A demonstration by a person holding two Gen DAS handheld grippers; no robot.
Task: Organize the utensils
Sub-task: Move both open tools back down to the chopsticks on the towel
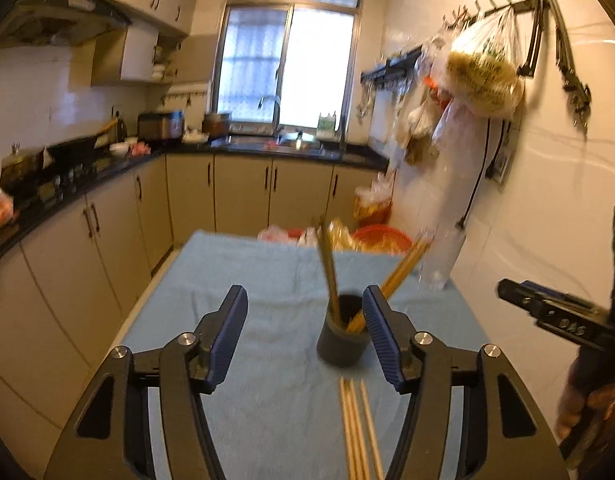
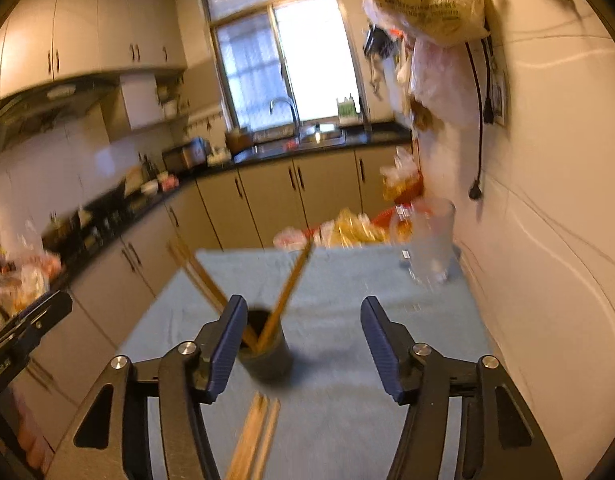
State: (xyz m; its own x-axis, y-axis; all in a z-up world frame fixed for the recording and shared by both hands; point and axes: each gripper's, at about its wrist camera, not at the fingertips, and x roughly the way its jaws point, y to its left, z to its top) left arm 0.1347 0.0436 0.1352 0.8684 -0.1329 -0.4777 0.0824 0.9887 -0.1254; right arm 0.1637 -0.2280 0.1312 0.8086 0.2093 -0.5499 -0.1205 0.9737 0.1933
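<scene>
A dark cup (image 1: 342,335) stands on the blue towel (image 1: 267,280) and holds several wooden chopsticks (image 1: 327,264) that lean apart. Loose chopsticks (image 1: 357,428) lie flat on the towel in front of the cup. My left gripper (image 1: 305,336) is open and empty, its right finger beside the cup. In the right wrist view the cup (image 2: 265,354) sits just right of my left finger, with loose chopsticks (image 2: 253,440) below it. My right gripper (image 2: 303,350) is open and empty. The right gripper also shows at the right edge of the left wrist view (image 1: 555,312).
A clear glass (image 2: 431,244) stands at the towel's far right corner by the wall. Bags and a red basket (image 1: 381,236) sit beyond the table's far edge. Cabinets and a cluttered counter (image 1: 67,176) run along the left. Bags hang on the right wall (image 1: 483,76).
</scene>
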